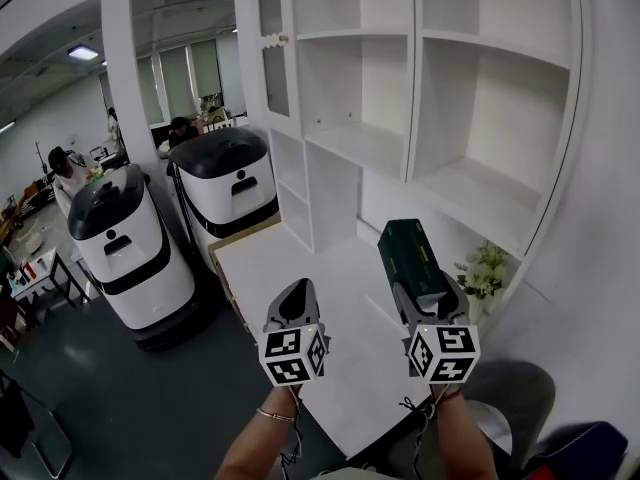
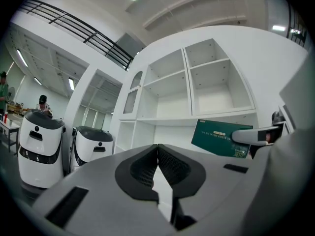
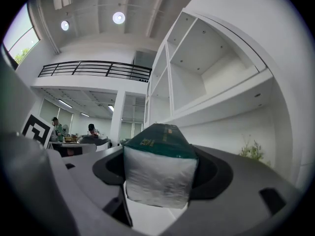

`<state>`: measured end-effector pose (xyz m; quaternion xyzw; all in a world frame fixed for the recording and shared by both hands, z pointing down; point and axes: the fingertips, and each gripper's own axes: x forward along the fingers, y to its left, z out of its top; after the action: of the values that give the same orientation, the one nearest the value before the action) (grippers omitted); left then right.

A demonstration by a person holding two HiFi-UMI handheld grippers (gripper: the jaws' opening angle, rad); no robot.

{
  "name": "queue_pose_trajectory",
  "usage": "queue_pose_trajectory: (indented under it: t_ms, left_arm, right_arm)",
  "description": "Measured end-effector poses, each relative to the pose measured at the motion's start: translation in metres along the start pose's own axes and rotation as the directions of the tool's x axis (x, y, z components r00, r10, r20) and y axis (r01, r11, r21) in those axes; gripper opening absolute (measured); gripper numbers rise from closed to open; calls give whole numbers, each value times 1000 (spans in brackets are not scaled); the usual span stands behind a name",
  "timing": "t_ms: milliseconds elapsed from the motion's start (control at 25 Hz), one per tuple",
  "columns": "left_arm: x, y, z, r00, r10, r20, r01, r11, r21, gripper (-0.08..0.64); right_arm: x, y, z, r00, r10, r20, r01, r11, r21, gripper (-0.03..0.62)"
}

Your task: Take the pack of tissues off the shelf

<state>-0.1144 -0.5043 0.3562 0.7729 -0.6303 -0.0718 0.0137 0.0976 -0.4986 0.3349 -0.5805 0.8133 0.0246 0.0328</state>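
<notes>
White shelf unit [image 1: 450, 190] empty; pack of tissues [image 1: 410, 253] off it, above the counter [image 1: 330, 268].
Fingers of the right gripper [image 3: 160, 178] clamp the pack's end; left gripper [image 2: 157, 156] closed, empty. Likely next: lower the pack onto the counter.

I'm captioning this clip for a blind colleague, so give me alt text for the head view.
The right tool holds a green pack of tissues over a white table, in front of white shelves. The left tool hangs shut and empty beside it; two white robots stand at left.
</notes>
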Motion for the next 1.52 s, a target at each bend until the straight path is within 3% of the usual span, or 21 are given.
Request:
queue_pose_trajectory:
  t_ms: [520,1520]
  left_arm:
    - [5,-27,-92,987,-25,-159,21,999,-26,17]
    - [-2,-33,-107,981,-26,-192,19,999,-39,17]
  right_arm:
    - [-15,-29,-95,991,-10,-136,23,995,92,348]
    - [-25,-40,-115,984,-47,-170,66,992,109,347]
